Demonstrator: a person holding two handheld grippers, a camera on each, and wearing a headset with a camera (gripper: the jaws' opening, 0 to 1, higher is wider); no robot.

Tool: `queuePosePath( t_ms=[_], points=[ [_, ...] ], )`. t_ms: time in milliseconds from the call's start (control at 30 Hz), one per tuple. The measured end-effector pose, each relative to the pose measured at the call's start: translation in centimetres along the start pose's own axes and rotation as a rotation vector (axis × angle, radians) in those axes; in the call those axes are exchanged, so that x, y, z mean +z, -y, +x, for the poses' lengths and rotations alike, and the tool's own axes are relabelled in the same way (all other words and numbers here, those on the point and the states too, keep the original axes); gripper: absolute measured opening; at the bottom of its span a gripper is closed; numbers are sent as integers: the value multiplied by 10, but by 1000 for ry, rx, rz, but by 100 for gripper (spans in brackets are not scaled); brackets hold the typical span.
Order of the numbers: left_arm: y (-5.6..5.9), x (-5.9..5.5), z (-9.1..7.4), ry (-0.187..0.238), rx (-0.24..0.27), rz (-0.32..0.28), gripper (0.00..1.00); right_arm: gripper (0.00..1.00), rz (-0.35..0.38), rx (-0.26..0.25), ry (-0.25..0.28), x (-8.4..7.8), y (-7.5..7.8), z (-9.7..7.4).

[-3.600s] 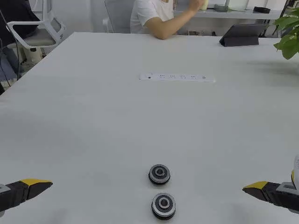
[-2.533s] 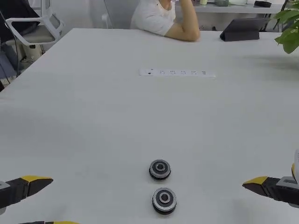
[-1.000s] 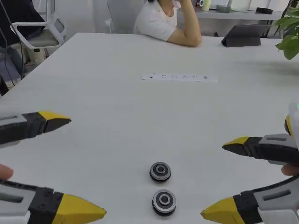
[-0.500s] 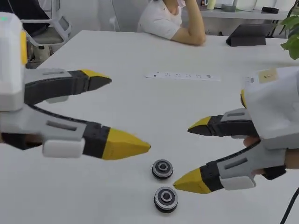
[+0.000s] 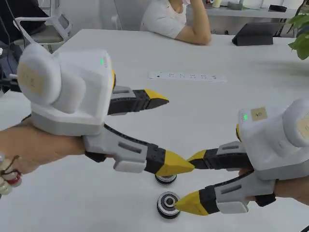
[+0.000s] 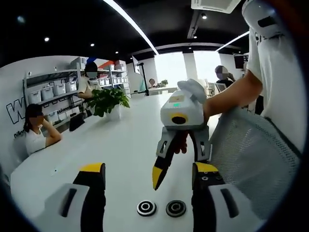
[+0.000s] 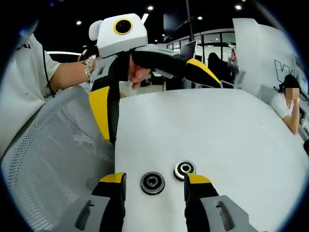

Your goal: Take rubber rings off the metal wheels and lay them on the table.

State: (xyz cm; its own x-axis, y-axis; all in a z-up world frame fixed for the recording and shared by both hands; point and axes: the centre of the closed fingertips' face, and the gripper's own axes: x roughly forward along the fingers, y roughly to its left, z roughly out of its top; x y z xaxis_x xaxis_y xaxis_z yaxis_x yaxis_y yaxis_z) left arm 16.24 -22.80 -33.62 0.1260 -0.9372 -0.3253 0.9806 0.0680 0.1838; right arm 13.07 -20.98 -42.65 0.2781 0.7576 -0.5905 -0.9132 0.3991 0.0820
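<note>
**Tools converge on wheels**

Left tool (image 5: 178, 133) has swung in from 9 o'clock, right tool (image 5: 183, 181) from 3, both spread and empty. Near wheel (image 5: 168, 202) and far wheel (image 5: 165, 180) lie at 6 o'clock on the surface (image 5: 217, 111), rubber rings (image 7: 143, 184) still on: stripping not yet begun.

A white power strip (image 5: 187, 76) lies flat. Beyond it sits a person in a white shirt (image 5: 174, 21) (elbow down). Right of it are a propped dark tablet (image 5: 256, 35) and plant leaves (image 5: 300, 41), and far left a white office chair (image 5: 41, 29).
</note>
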Motion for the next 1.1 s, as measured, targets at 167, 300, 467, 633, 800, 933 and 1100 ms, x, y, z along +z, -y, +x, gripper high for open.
queuePosePath(
  t_ms=[167, 300, 467, 633, 800, 933, 1100],
  points=[
    [15, -37, 7, -67, -14, -15, 61, 42, -24, -12, -101, -27, 2, 3],
    [30, -58, 5, -115, -67, -10, 54, 34, -20, 9, -106, -32, -2, 10],
    [37, -72, 9, -115, -103, -81, 38, 32, -4, 27, -105, -36, -8, 19],
    [48, -91, 11, -176, -144, -53, 32, 29, -1, 19, -113, -39, -7, 24],
    [50, -100, 16, -188, -147, -90, 24, 26, -2, 8, -113, -40, -6, 26],
    [56, -109, 18, -216, -165, -87, 19, 25, 5, 6, -121, -44, -4, 30],
    [52, -113, 19, -226, -146, -89, 11, 25, 12, 8, -122, -45, -5, 30]
  ],
)
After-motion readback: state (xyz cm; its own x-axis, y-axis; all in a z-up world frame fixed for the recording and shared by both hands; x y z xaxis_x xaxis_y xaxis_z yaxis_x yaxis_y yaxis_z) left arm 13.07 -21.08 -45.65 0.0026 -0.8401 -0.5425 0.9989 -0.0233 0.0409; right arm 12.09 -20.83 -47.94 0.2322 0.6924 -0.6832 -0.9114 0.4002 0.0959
